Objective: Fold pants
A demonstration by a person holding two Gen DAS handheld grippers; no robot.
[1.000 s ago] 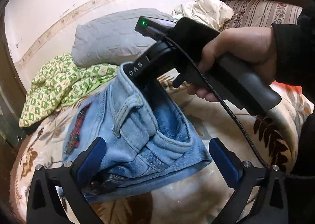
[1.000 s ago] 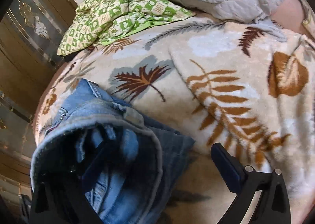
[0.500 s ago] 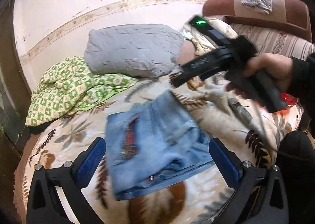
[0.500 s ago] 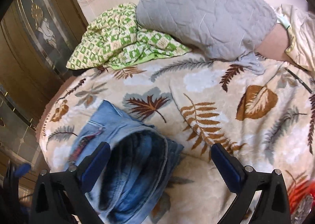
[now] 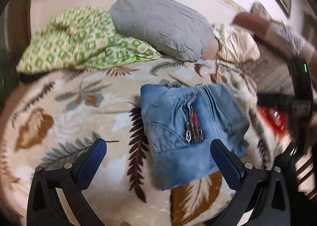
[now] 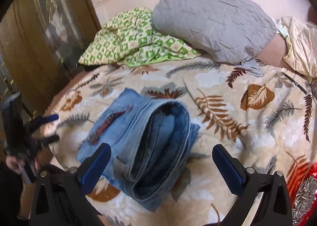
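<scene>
Bed point(image 6: 227, 111): leaf-print blanket fills both views; grey pillow point(image 6: 210, 27) and green check cloth point(image 6: 138, 45) at far side, by the wall.
Jeans point(image 6: 146, 142): folded denim bundle lying free on blanket, mid-bed, nearer the near edge; nothing touches it.
Change: 1 s ago R gripper had a finger tucked in the jeans, lifting the fold. Now it is out, both grippers pulled back, bundle dropped flat & settled.
Meaning: last fold looks laid; task prob. done or near done, maybe a tidy-up left, as layers gape a bit on one side.
Long axis: in R view runs from far-left to near-right, a slant; bundle only a little longer than wide.
Pointing: open rolled layers face near-right, toward R cam; flat panel with red patch point(image 5: 195, 124) lies on the left part. Waist vs hem end: can't tell.
L gripper point(image 5: 158, 156): jaws wide apart, hold nothing; hovers near side of bundle, near corner of jeans seen between the tips.
R gripper point(image 6: 161, 161): jaws wide apart, hold nothing; above near end of bundle.
Snack bag point(image 6: 303, 190): red, near-right edge, well apart from jeans.
</scene>
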